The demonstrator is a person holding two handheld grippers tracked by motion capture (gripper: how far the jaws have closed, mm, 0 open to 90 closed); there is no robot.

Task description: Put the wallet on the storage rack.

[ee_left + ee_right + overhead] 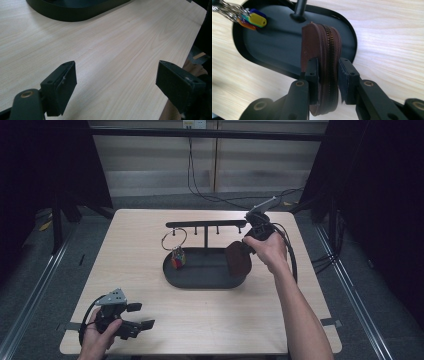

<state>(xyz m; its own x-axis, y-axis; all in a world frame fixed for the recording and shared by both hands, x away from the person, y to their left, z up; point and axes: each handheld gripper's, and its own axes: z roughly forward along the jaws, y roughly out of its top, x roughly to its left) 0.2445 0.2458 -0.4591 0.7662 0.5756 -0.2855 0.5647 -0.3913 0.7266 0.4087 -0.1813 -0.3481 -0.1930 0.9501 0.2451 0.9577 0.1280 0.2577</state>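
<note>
My right gripper (328, 75) is shut on a round brown leather pouch (322, 47) with a zip along its edge, holding it on edge over the right end of the black oval tray (287, 70). From above, the pouch (238, 260) hangs just below the gripper (248, 245), inside the tray's (200, 282) right end. A key ring with coloured tags (177, 256) hangs from a peg of the black stand (206, 224) that rises from the tray. My left gripper (140, 316) rests near the table's front left corner, jaws wide open with nothing between them (115, 82).
The tray and stand sit at the middle of the light wooden table (150, 310). The table's right edge (197, 30) runs close to the left gripper's right jaw. Black cables (200, 185) trail across the floor behind the table.
</note>
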